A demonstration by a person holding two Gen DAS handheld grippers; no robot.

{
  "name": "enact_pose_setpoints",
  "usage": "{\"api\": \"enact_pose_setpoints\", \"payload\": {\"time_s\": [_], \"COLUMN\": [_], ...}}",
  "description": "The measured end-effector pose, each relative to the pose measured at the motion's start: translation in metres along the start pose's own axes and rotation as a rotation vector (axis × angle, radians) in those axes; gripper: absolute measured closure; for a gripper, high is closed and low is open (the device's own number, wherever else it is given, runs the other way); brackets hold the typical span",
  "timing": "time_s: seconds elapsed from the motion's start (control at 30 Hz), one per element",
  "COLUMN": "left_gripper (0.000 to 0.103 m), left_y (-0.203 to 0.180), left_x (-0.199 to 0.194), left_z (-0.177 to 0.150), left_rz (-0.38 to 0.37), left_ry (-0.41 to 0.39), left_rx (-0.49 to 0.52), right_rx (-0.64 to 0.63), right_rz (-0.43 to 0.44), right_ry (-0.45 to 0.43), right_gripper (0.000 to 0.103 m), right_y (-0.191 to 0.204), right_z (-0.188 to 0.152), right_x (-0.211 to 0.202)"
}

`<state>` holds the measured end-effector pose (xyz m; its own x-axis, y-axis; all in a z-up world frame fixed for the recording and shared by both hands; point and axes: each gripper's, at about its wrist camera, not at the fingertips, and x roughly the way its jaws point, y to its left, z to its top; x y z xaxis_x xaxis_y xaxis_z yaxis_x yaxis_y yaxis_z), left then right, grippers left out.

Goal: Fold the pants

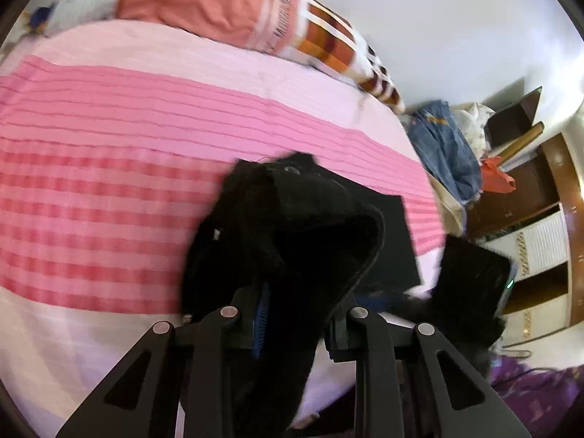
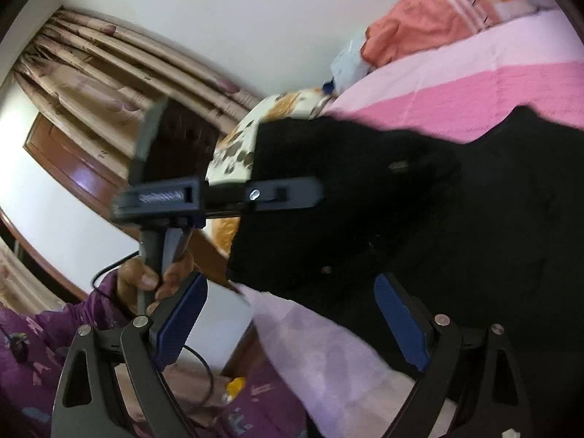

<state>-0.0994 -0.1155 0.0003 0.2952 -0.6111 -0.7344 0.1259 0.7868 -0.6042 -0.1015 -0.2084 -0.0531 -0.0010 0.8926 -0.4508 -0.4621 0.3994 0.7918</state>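
Note:
The black pants (image 1: pixel 292 226) lie bunched on the pink striped bedspread (image 1: pixel 109 168). My left gripper (image 1: pixel 297 314) is shut on a fold of the pants, and the cloth drapes between and over its fingers, hiding the pads. In the right wrist view the pants (image 2: pixel 419 200) spread over the bed's near edge. My right gripper (image 2: pixel 292 317) is open and empty, its blue pads (image 2: pixel 399 315) wide apart just short of the pants' edge. The left gripper (image 2: pixel 284 193) shows there too, gripping the pants' far corner.
An orange pillow (image 1: pixel 197 3) and a checked blanket (image 1: pixel 339 51) lie at the head of the bed. Jeans and clothes (image 1: pixel 441 149) pile beside the bed, next to wooden cabinets (image 1: pixel 529 197). Curtains (image 2: pixel 109 69) and a wooden frame stand left.

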Motion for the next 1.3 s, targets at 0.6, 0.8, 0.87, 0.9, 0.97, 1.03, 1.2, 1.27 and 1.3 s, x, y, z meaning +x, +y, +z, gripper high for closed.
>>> {"api": "enact_pose_setpoints", "payload": {"time_s": [0.6, 0.8, 0.87, 0.9, 0.97, 1.03, 1.2, 1.27, 1.3], "left_gripper": [0.047, 0.037, 0.037, 0.037, 0.036, 0.036, 0.035, 0.035, 0.035], "left_y": [-0.134, -0.099, -0.089, -0.084, -0.078, -0.076, -0.085, -0.089, -0.091], "left_x": [0.088, 0.074, 0.071, 0.073, 0.078, 0.086, 0.128, 0.138, 0.143], "left_z": [0.025, 0.007, 0.004, 0.003, 0.003, 0.001, -0.005, -0.008, -0.01], "left_rz": [-0.063, 0.069, 0.061, 0.065, 0.051, 0.035, 0.049, 0.068, 0.083], "left_ry": [-0.013, -0.076, -0.091, -0.092, -0.089, -0.082, 0.007, 0.033, 0.046], "left_rx": [0.219, 0.154, 0.125, 0.098, 0.064, 0.052, 0.081, 0.113, 0.126], "right_rx": [0.322, 0.35, 0.353, 0.353, 0.34, 0.329, 0.483, 0.504, 0.501], "right_rz": [0.002, 0.01, 0.009, -0.001, -0.027, -0.093, -0.154, -0.131, -0.128], "right_ry": [-0.102, -0.13, -0.162, -0.188, -0.228, -0.255, -0.214, -0.222, -0.23], "right_gripper": [0.051, 0.082, 0.083, 0.083, 0.083, 0.083, 0.083, 0.084, 0.084], "right_y": [-0.09, -0.095, -0.096, -0.098, -0.104, -0.119, -0.187, -0.192, -0.191], "right_z": [-0.027, -0.005, 0.004, 0.009, 0.014, 0.021, -0.002, -0.012, -0.013], "right_x": [-0.074, -0.103, -0.122, -0.137, -0.165, -0.191, -0.208, -0.206, -0.21]}}
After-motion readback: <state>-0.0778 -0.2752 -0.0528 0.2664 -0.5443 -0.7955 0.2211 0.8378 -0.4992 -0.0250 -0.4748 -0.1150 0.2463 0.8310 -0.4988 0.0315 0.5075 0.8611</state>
